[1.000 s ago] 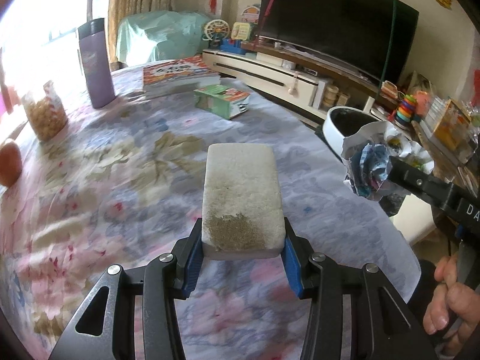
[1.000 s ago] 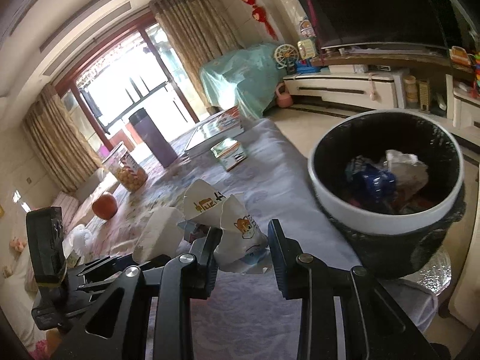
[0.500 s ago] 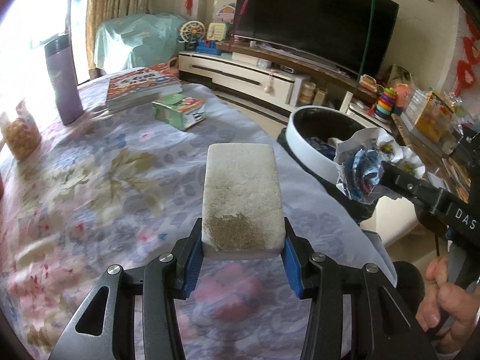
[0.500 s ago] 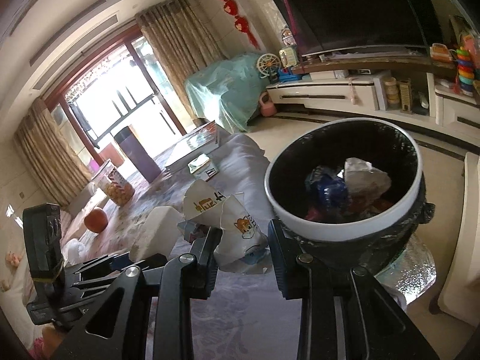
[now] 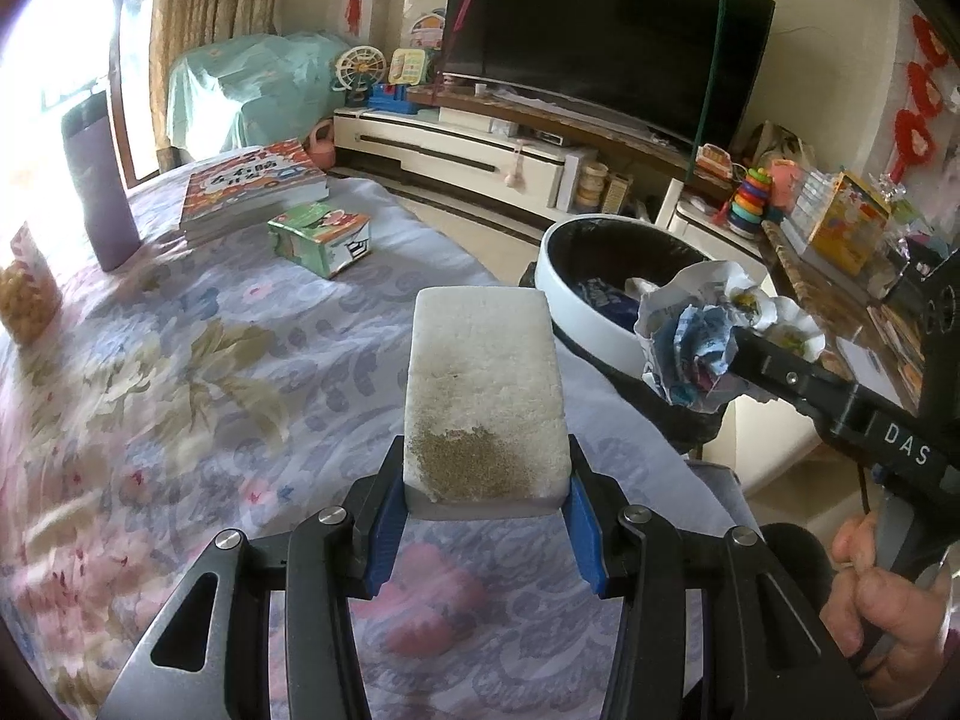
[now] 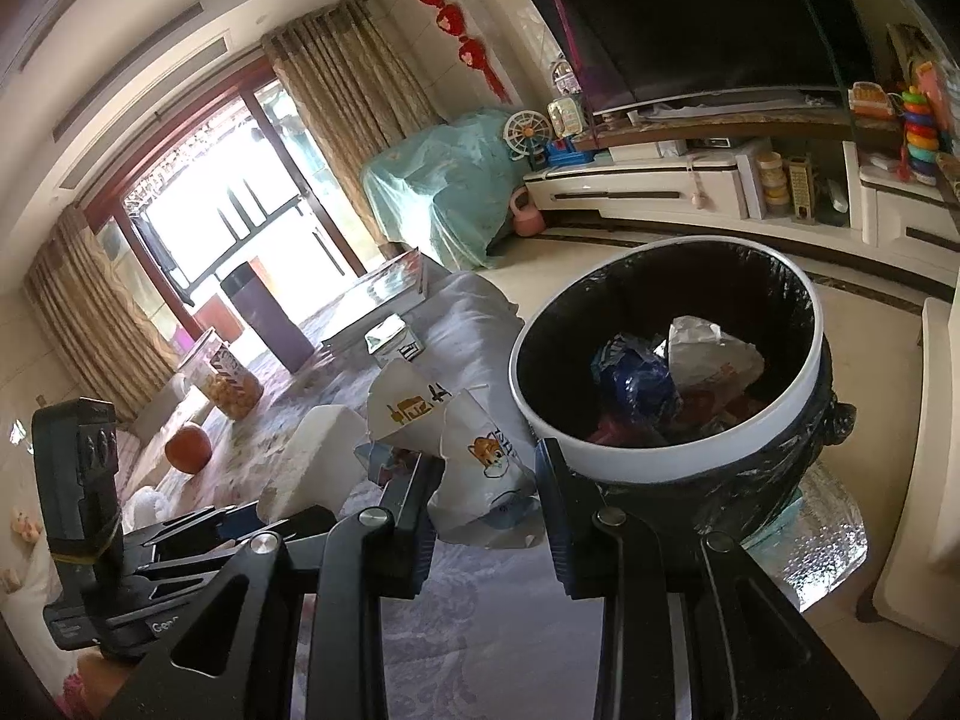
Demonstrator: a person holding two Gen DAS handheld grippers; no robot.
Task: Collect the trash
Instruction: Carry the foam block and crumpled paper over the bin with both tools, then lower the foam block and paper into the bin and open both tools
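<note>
Right gripper (image 6: 483, 483): its two fingers are closed on a wad of crumpled paper wrappers (image 6: 474, 450), white with printed cartoon marks, which juts forward and up from between them. In the left wrist view the same wad (image 5: 696, 342) shows at the tip of the right gripper's arm, held in the air near the rim of the bin.

Left gripper (image 5: 483, 495): its blue-padded fingers pinch the near end of a white sponge block (image 5: 483, 396), soiled brown near the grip, with its long axis running straight out along the fingers, above the flowered tablecloth (image 5: 180, 372).

Key relation: the bin (image 6: 600, 453) stands just ahead and to the right of the right gripper's fingers, at the table's edge, its open mouth tilted toward the camera. The wad appears to sit short of the rim, to its left, not yet over the opening. The right gripper is plainly the nearer one, so the release step is judged to fall to it once the wad is carried rightward over the mouth.

Containers: the bin, white-rimmed with a black liner, already holds a blue crumpled wrapper (image 6: 636, 381), a white paper scrap (image 6: 708, 348) and some reddish bits. Farther back on the table lie a small green carton (image 5: 321, 237), a book (image 5: 252, 186) and a purple flask (image 5: 99, 186).
</note>
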